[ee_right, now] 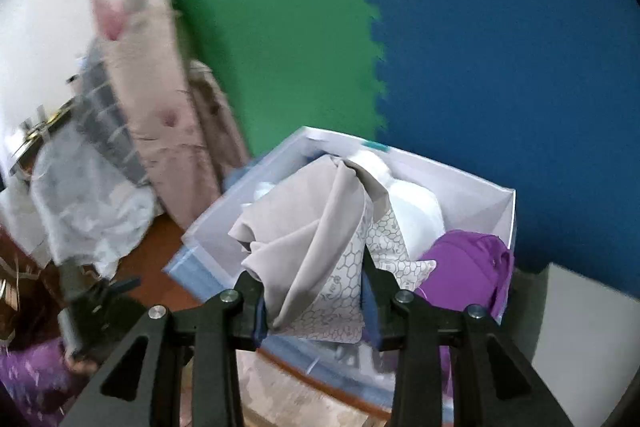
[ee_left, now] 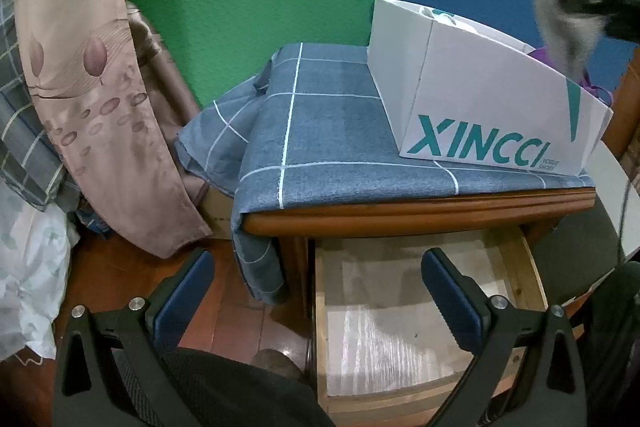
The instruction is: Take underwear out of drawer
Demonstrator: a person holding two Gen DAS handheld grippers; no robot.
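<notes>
We see the underwear (ee_right: 320, 251) as a soft grey garment, one side printed with a fine honeycomb pattern, bunched and twisted. Our right gripper (ee_right: 316, 311) is clamped on it, the cloth pinched between both pads and rising out above the fingertips. In the left wrist view it (ee_left: 560, 19) hangs blurred from that gripper above the white box (ee_left: 480, 107). The box, lettered XINCCI, stands on the blue checked cloth (ee_left: 320, 115) over the wooden stand; inside lie a white garment (ee_right: 420, 211) and a purple garment (ee_right: 468, 259). Below, the drawer (ee_left: 524, 267) is pulled out, showing only its pale liner. Our left gripper (ee_left: 316, 291) hovers over it, jaws spread wide and holding nothing.
</notes>
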